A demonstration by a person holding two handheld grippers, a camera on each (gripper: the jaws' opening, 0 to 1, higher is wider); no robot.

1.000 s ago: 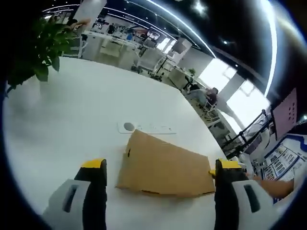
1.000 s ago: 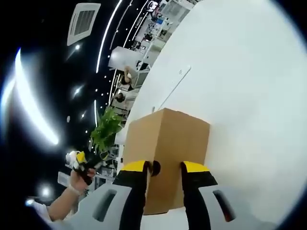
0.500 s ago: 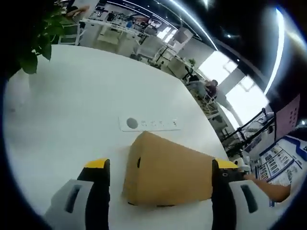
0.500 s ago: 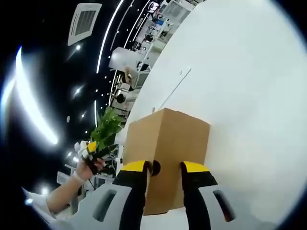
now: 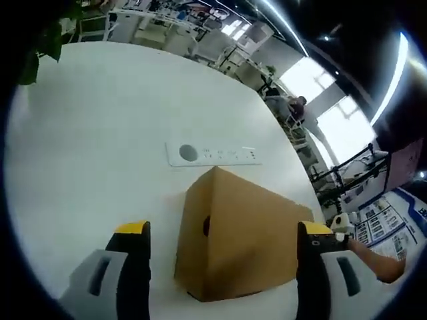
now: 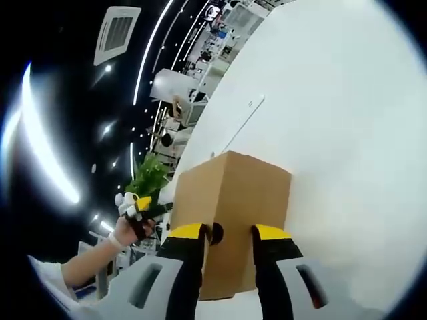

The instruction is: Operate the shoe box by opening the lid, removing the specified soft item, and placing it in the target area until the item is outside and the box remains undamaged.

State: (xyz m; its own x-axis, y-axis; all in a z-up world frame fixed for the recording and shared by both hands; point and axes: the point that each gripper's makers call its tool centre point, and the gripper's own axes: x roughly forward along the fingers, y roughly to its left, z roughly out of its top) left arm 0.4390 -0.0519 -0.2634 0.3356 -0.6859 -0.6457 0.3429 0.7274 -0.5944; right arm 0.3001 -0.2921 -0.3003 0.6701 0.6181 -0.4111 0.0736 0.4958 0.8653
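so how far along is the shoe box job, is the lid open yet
Nothing looks finished: the shoe box sits closed on the white table, and no soft item is out. In hand: the right gripper has its jaws at the near end of the box by a small round hole; whether they pinch it is unclear. The left gripper is wide open, its jaws on either side of the box. Left: open the lid, take the item out, place it.

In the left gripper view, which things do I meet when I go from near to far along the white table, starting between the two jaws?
Cardboard shoe box, closed, between the open jaws → white panel with a round grey disc set in the table → the table's far edge, with office desks and chairs beyond it.
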